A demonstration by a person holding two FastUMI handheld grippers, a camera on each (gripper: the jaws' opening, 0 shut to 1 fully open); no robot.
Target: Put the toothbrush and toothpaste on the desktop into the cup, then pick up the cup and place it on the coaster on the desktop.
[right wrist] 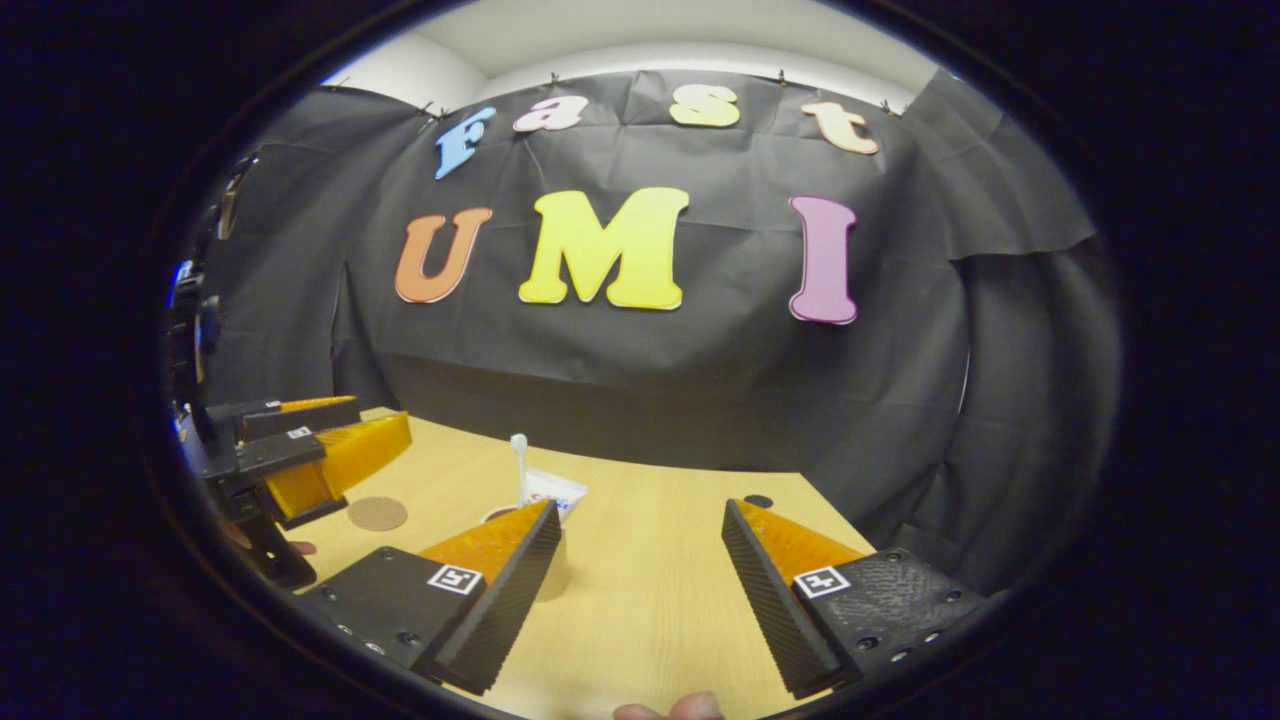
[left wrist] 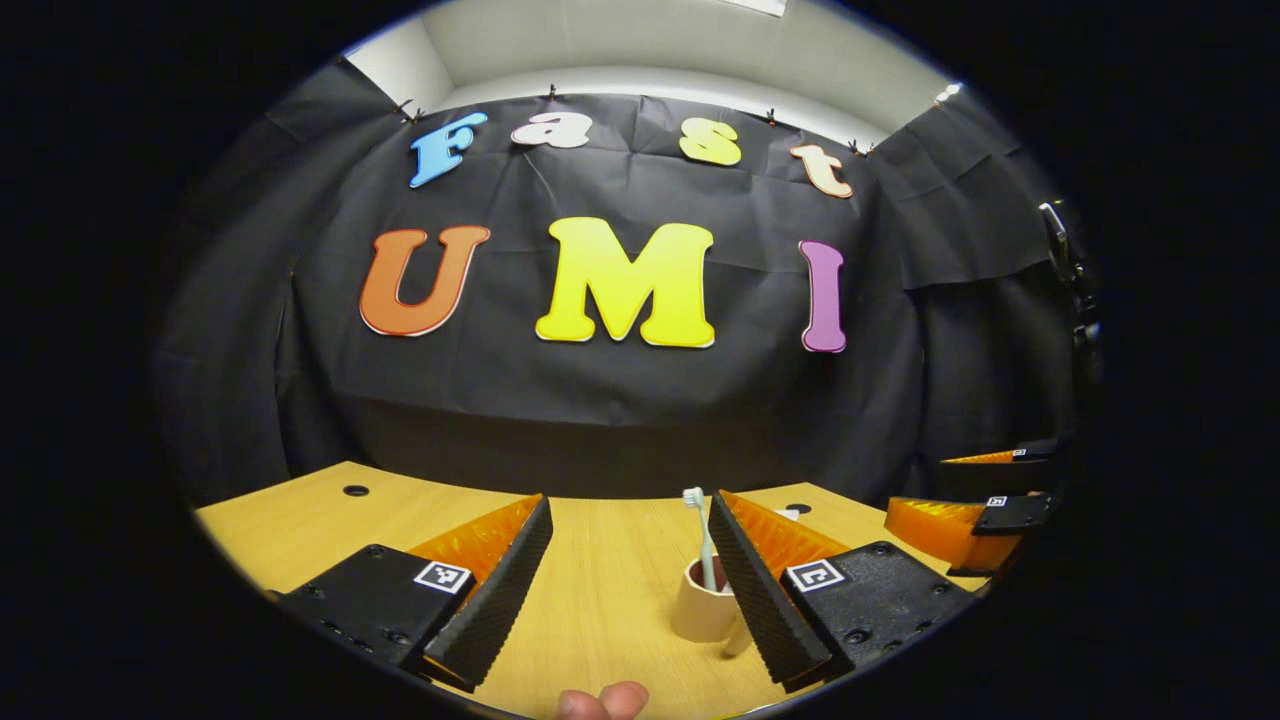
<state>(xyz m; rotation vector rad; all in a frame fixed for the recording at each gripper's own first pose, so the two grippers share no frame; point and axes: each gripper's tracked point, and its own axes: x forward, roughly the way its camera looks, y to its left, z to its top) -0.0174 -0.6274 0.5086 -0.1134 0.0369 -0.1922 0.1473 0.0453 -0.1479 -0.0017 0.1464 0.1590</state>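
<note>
A beige cup (left wrist: 700,612) stands on the wooden desktop (left wrist: 600,590) with a toothbrush (left wrist: 699,535) upright in it, bristles up. My left gripper (left wrist: 633,498) is open, and its right finger hides the cup's right side. A white bit of the toothpaste (left wrist: 790,513) peeks out past that finger. In the right gripper view the toothbrush (right wrist: 518,450) and the white toothpaste tube (right wrist: 556,492) show just beyond my right gripper's left finger, which hides most of the cup. My right gripper (right wrist: 641,505) is open and holds nothing. The round brown coaster (right wrist: 377,513) lies to the left.
The right gripper (left wrist: 920,488) hangs open at the right edge of the left gripper view; the left gripper (right wrist: 385,413) shows open above the coaster in the right gripper view. Small dark holes (left wrist: 355,490) (right wrist: 758,500) mark the desktop's far side. Black cloth closes the back.
</note>
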